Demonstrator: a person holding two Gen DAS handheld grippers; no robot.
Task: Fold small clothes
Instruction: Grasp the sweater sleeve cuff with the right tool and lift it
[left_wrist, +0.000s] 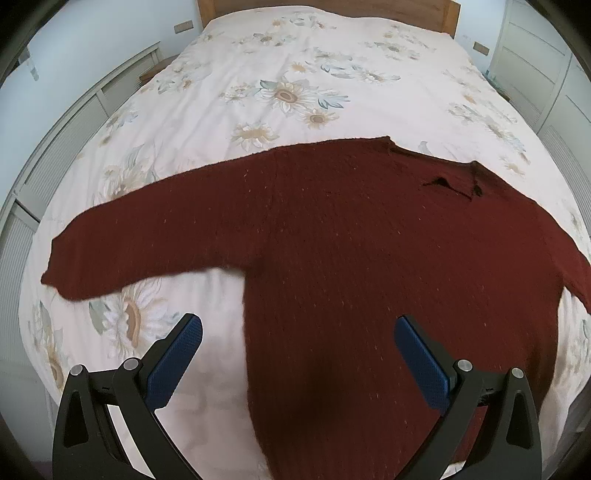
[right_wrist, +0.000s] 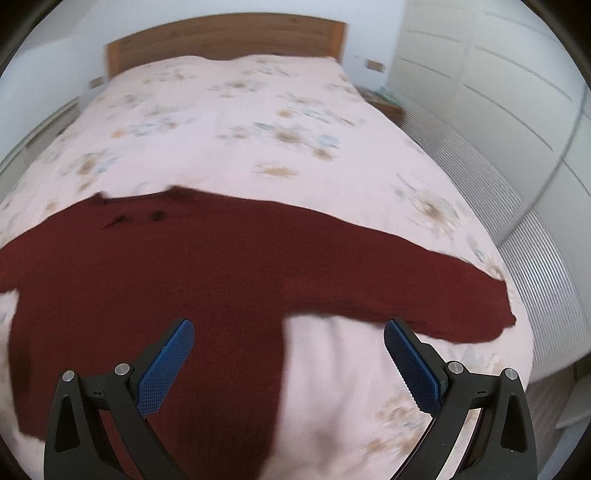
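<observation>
Left gripper (left_wrist: 298, 354) jaws spread wide, nothing held, hovering over the sweater (left_wrist: 332, 240) near its hem. Right gripper (right_wrist: 289, 354) same: wide apart, empty, straddling the sweater's side edge below the right sleeve (right_wrist: 424, 291). Sweater lies flat, sleeves out, on the bed (left_wrist: 295, 74). Knit looks soft, floppy, stretchy, likely light; best pinched at cuffs or hem corners. No labels or writing readable.

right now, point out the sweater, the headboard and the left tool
sweater (left_wrist: 351, 258): left wrist view, middle of its dark red body
headboard (right_wrist: 221, 40): right wrist view, middle of the wooden panel
left tool (left_wrist: 297, 325): left wrist view, midway between its open blue fingertips
</observation>
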